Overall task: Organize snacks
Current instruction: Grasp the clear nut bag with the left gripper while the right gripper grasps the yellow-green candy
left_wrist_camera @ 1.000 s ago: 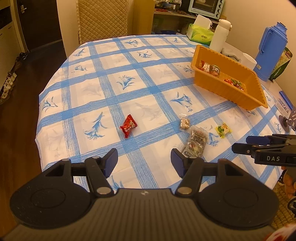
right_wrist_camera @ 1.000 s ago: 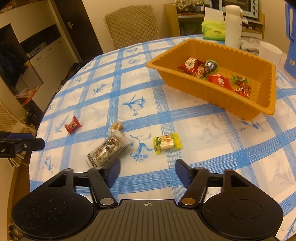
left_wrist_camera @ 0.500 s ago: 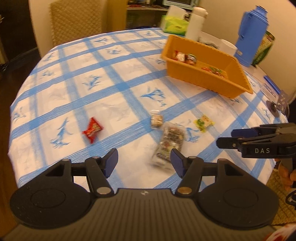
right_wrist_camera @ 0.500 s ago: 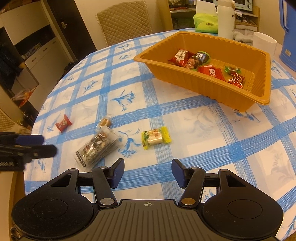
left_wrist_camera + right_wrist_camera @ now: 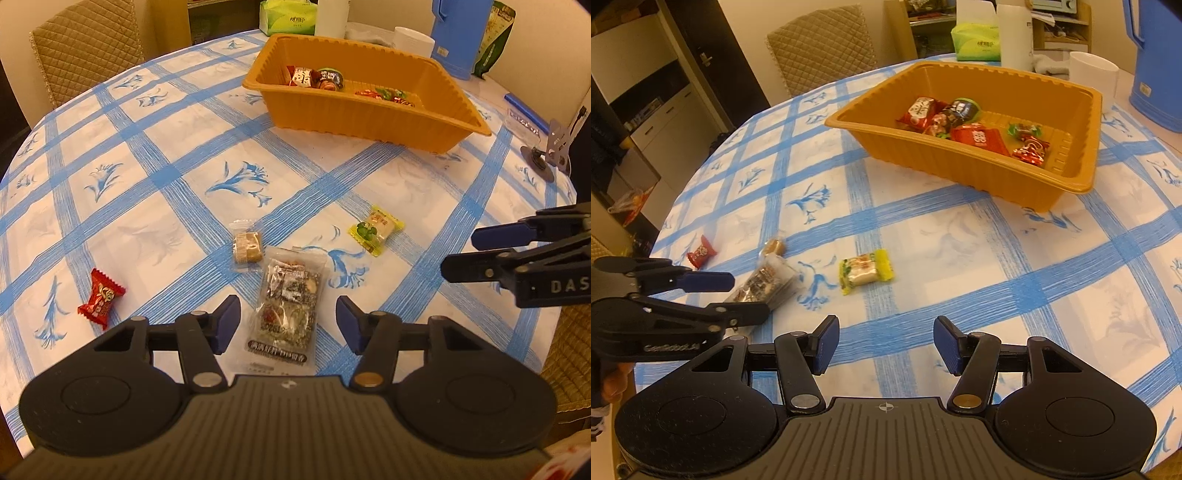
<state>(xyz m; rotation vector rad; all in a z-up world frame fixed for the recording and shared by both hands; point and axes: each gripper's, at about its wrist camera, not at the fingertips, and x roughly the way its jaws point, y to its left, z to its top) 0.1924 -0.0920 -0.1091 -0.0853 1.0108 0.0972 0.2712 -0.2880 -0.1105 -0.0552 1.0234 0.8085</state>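
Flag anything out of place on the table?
Four snacks lie loose outside the orange tray: red candy, brown candy, clear nut-bar pack, yellow-green candy. Nothing spilled or damaged.

Glossy ribbed plastic tray
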